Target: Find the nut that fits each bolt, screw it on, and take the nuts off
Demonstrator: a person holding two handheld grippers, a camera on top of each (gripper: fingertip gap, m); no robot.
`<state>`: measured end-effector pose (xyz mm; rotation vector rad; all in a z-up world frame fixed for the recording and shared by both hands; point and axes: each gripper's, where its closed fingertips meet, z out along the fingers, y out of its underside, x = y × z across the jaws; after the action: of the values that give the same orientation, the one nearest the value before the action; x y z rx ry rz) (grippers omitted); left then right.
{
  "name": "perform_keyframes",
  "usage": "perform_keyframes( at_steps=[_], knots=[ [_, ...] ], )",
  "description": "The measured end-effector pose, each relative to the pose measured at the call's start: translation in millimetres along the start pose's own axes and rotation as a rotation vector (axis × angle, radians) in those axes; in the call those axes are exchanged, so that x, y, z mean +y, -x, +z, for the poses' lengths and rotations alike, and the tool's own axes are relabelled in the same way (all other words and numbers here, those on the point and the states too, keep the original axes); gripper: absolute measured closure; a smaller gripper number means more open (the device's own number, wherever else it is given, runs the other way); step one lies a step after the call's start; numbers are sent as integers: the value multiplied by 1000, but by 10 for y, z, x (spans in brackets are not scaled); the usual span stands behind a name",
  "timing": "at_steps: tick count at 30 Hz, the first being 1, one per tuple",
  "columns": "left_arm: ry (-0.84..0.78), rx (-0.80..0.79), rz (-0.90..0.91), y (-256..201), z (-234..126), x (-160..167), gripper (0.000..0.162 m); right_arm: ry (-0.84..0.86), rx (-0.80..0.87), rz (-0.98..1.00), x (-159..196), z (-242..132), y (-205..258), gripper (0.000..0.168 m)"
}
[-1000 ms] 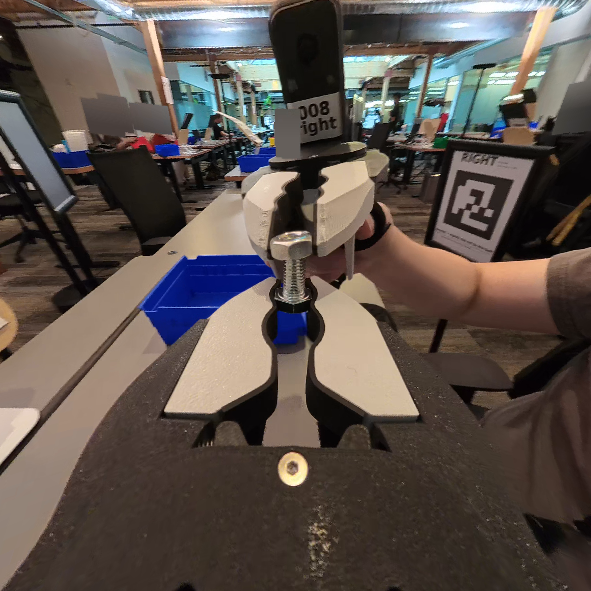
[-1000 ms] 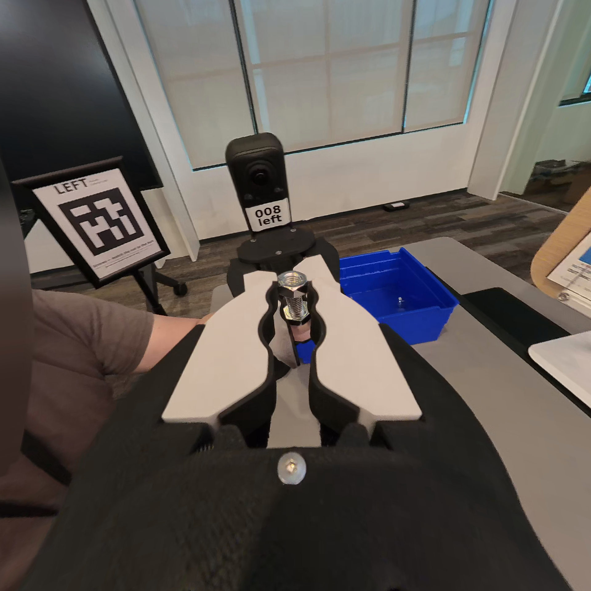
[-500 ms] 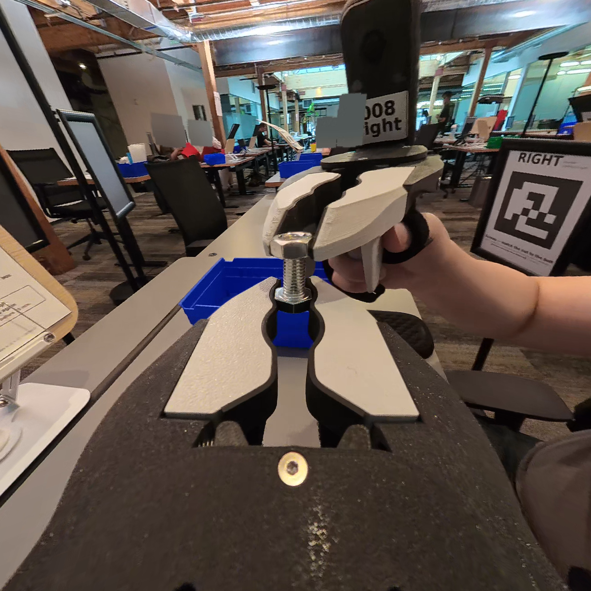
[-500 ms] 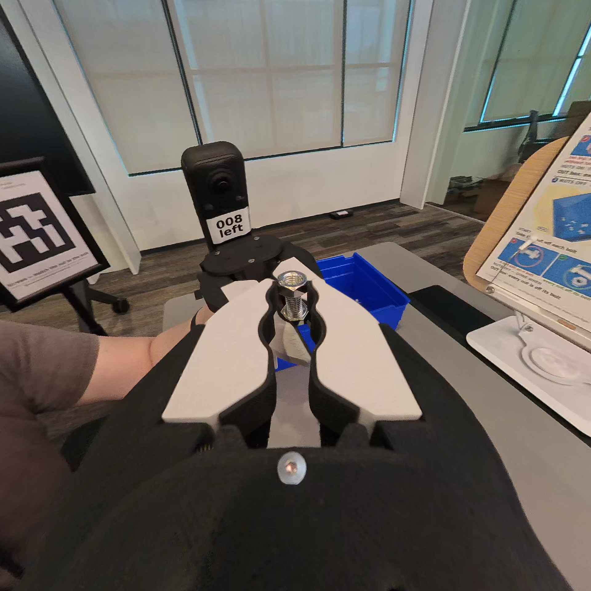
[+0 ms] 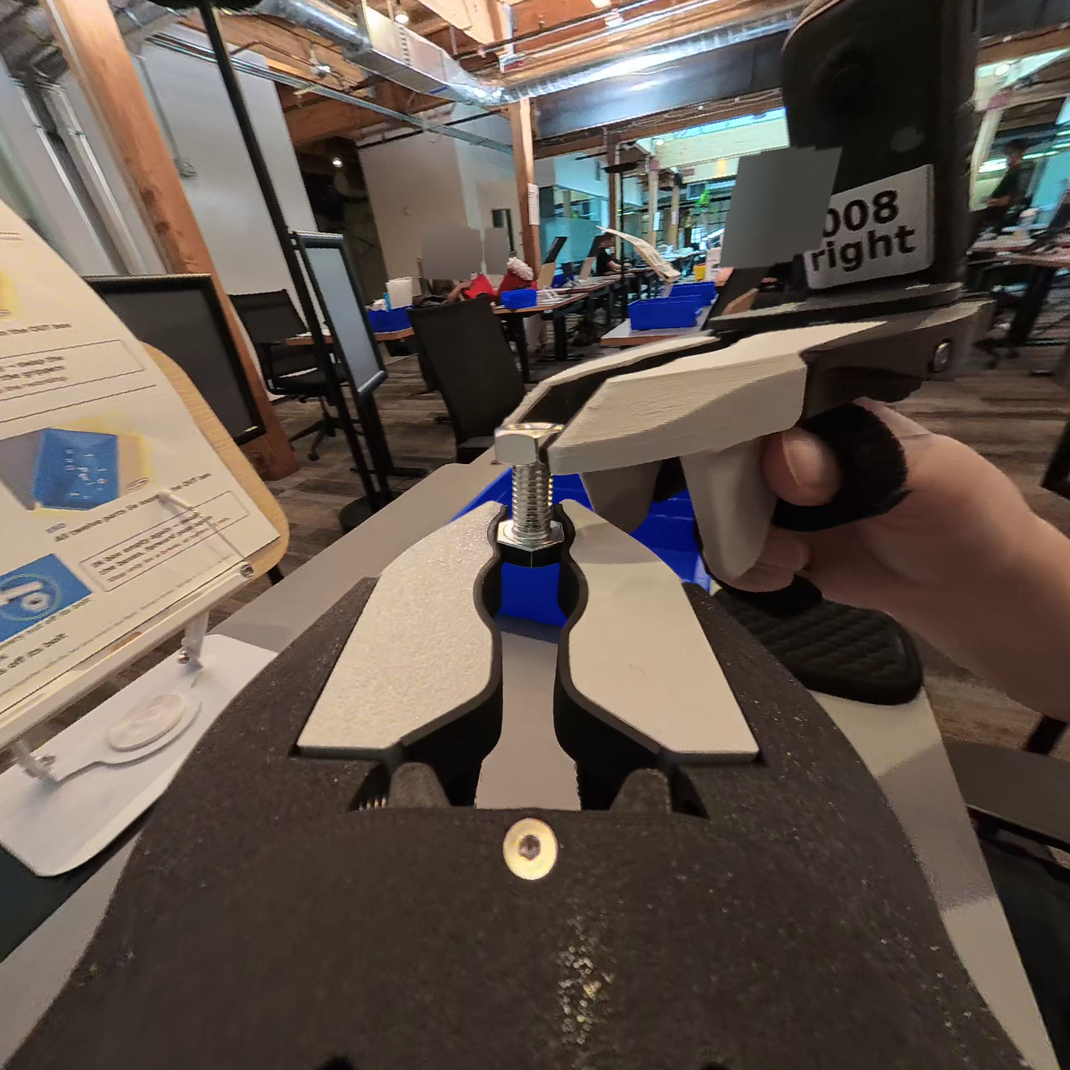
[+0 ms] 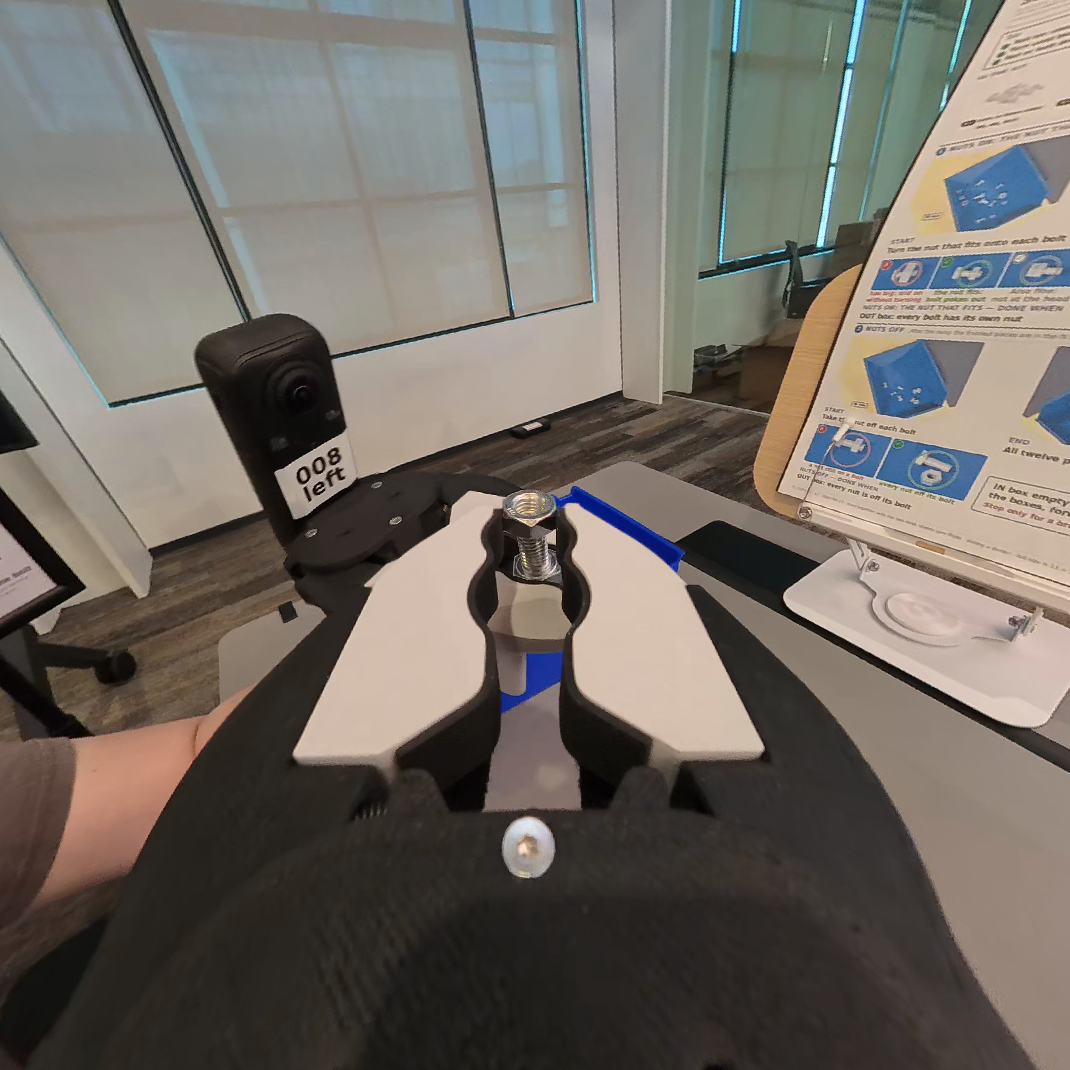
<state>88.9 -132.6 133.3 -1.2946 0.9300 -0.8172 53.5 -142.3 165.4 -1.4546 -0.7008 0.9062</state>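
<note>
A silver bolt [image 5: 528, 492] stands upright with a hex nut [image 5: 530, 535] threaded low on its shank. My left gripper [image 5: 530, 539] is shut on the nut. My right gripper [image 5: 553, 449] reaches in from the right and is shut on the bolt head [image 5: 524, 443]. In the right wrist view, my right gripper [image 6: 528, 518] clamps the bolt head [image 6: 527, 512], the shank runs down to the nut [image 6: 535, 570], and the left gripper's fingers lie underneath, mostly hidden. Both are held in the air above the blue bin [image 5: 666, 524].
The blue bin [image 6: 628, 524] sits on the grey table [image 6: 926, 839]. An instruction board [image 6: 955, 347] on a white stand [image 6: 926, 642] stands at the table's far side, also in the left wrist view [image 5: 87, 463]. A black chair seat [image 5: 822, 648] is under my right hand. The left gripper's tips are roughly 4 cm from the right gripper's.
Both grippers have swung toward the instruction board with the bolt between them. The right gripper has turned about the bolt and now comes in from the side. Both grips have held.
</note>
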Motion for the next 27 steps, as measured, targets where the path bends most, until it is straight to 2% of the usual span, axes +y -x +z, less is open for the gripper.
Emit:
perform_keyframes(
  at_steps=[5,19,23,27],
  knots=[
    [30,-93,56,105,4,46,148,0,43,15,25,42,-52,150],
    [21,-54,20,83,2,38,148,-6,29,13,13,52,-43,149],
    [21,-42,22,61,11,41,148,-4,15,-3,28,42,-13,140],
    [14,23,8,-12,9,26,148,-9,23,-42,29,-28,-26,121]
  ],
)
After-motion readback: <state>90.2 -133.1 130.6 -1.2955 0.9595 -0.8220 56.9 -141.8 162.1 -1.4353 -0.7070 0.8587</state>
